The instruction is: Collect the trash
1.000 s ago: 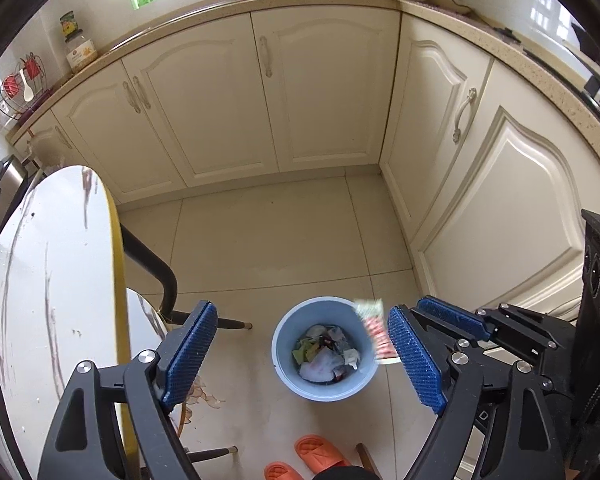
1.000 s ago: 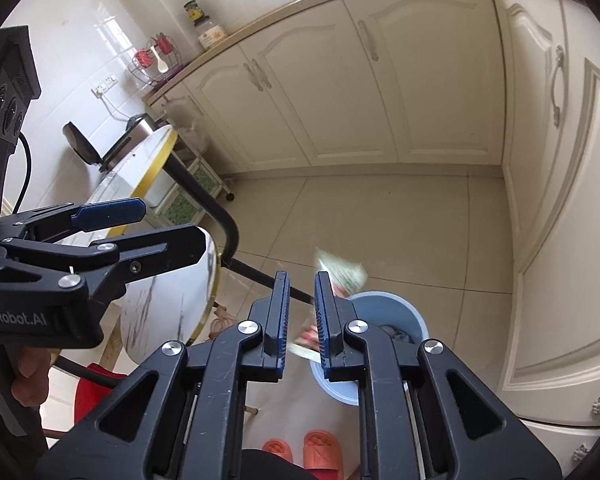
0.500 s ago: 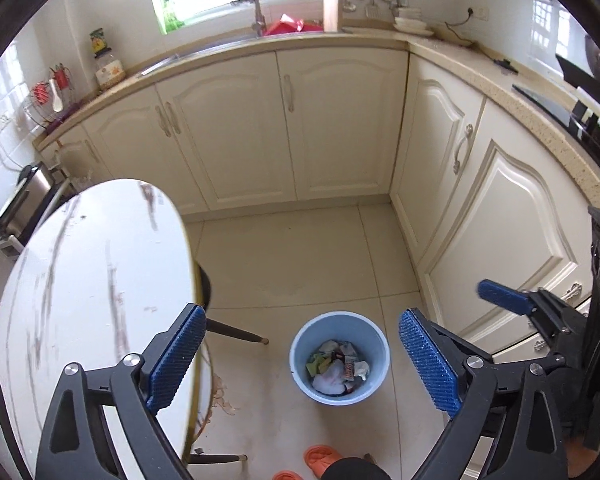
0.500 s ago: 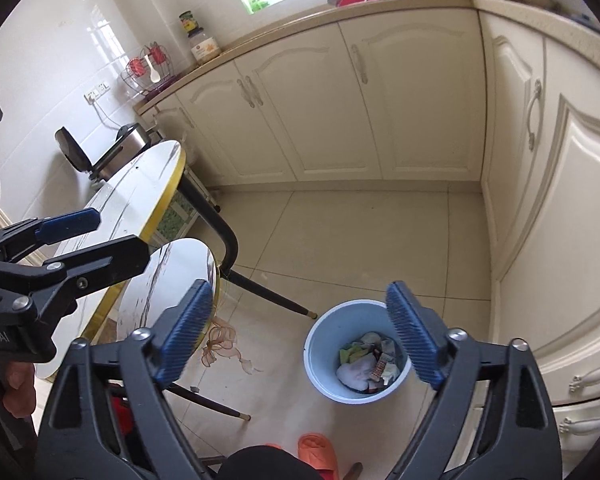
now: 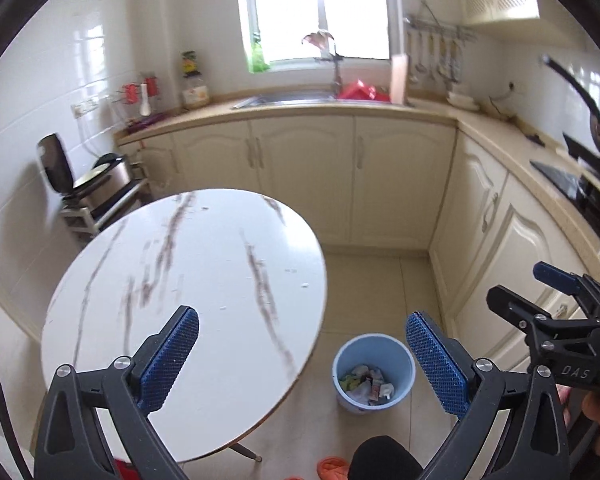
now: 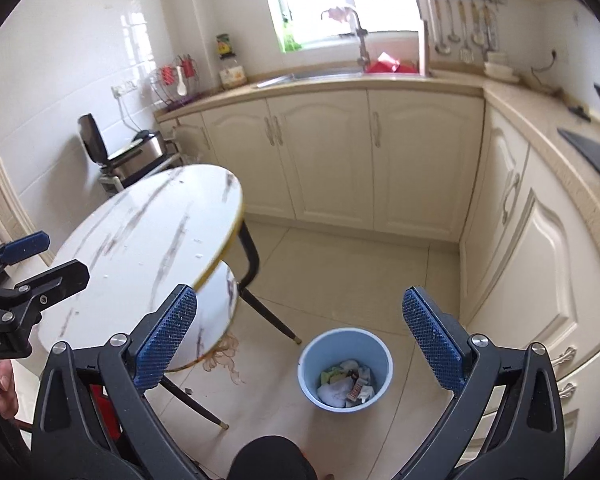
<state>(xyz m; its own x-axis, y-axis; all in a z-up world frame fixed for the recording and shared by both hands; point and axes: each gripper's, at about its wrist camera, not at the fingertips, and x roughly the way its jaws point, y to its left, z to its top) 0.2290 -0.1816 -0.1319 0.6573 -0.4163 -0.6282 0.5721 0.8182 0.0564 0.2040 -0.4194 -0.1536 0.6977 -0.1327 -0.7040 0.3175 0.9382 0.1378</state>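
The left hand-held gripper (image 5: 302, 354) is hanging with its blue pads spread wide, nothing between them; its jaws have just been opening further. The right hand-held gripper (image 6: 300, 338) is likewise gaping and empty, its jaws having just been opening from nearly closed. Both are pointing down and forward toward the floor.

Just beyond and below them one blue bin (image 6: 345, 368) is standing upright on the tiled floor (image 6: 340, 272), mouth up, to the right of the table and near the right-hand cabinets. Inside it the trash (image 6: 346, 386) is lying as a crumpled heap of wrappers and paper; I cannot count the pieces or tell which way any is pointing.

To the left, one round marble-patterned table (image 5: 188, 280) is standing. The left view is looking down onto its top, while the right view alone is showing a smaller second top (image 6: 216, 316) beneath it, the dark legs (image 6: 252, 256) and some peel-like scraps (image 6: 220, 356) on the floor under it.

Far off, the counter (image 6: 380, 80) is running along the cream cabinets (image 6: 320, 160), with one sink tap (image 6: 360, 40) below the window. An orange slipper (image 5: 332, 466) is showing only in the left view.
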